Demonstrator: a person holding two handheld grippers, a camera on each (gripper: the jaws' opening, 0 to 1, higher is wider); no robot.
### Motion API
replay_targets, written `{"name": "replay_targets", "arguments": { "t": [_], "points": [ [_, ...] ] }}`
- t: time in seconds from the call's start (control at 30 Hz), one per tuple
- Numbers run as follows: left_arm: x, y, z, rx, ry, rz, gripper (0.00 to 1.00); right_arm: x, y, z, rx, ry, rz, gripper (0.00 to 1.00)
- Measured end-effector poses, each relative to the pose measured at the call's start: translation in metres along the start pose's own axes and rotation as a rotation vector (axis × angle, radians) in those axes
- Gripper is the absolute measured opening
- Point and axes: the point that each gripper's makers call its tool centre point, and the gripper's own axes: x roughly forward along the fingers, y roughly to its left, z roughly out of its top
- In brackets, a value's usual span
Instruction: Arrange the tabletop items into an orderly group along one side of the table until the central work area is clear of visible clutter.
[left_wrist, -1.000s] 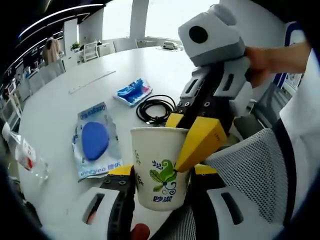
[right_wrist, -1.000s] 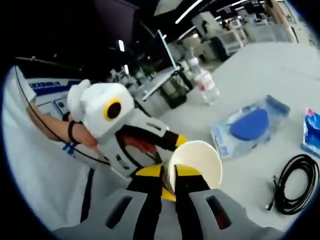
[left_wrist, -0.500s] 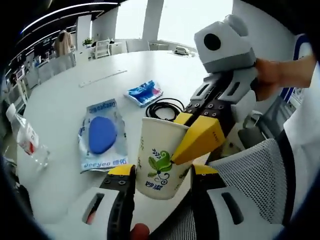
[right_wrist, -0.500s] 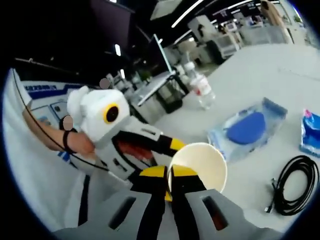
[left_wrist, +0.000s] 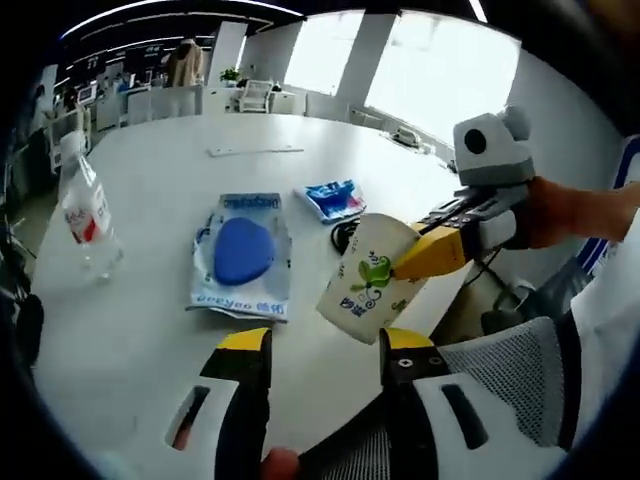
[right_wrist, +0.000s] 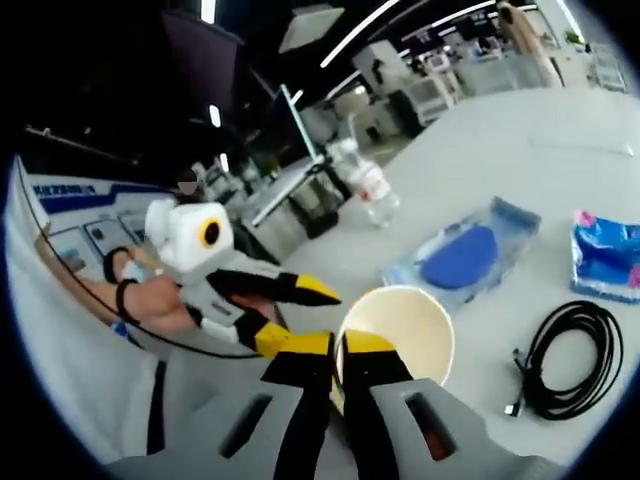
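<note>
Two grippers over a white table, and one paper cup between them. Right gripper has its yellow-tipped jaws pinched on the cup's rim, one jaw inside and one outside; from the left gripper view it comes in from the right, a hand behind it, cup tilted and held up off the table near the edge. Cup is cream with a green leaf print; in the right gripper view its open mouth faces the camera. Left gripper has jaws spread apart with nothing between them, the cup just ahead of its tips and not touching. On the table: a clear packet with a blue oval pad lies flat toward the middle, a small blue wrapped pack beyond it, a coiled black cable just beside the pack, nearer the table edge. A plastic water bottle stands upright well apart from these. A mesh chair back sits below the table edge.
</note>
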Motion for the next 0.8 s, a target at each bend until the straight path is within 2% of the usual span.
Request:
{"name": "replay_targets", "arguments": {
  "t": [0.07,0.1,0.17,0.27,0.53,0.8],
  "points": [
    [-0.004,0.008,0.000,0.010,0.002,0.038,0.44,-0.002,-0.003,0.000,0.009,-0.004,-0.011,0.00],
    [-0.006,0.010,0.003,-0.003,-0.011,0.049,0.43,-0.002,-0.003,0.000,0.010,-0.005,-0.014,0.00],
    [-0.009,0.019,0.011,-0.080,-0.064,0.068,0.43,-0.003,-0.006,0.002,0.018,-0.015,-0.027,0.00],
    [-0.014,0.030,0.012,-0.086,-0.073,0.094,0.43,-0.002,-0.010,0.004,0.025,-0.018,-0.041,0.00],
    [-0.020,0.040,0.013,-0.128,-0.106,0.114,0.43,0.006,-0.018,0.012,0.029,-0.012,-0.063,0.00],
    [-0.027,0.045,0.009,-0.152,-0.120,0.133,0.43,0.026,-0.021,0.027,-0.004,0.025,-0.061,0.00]
  ]
}}
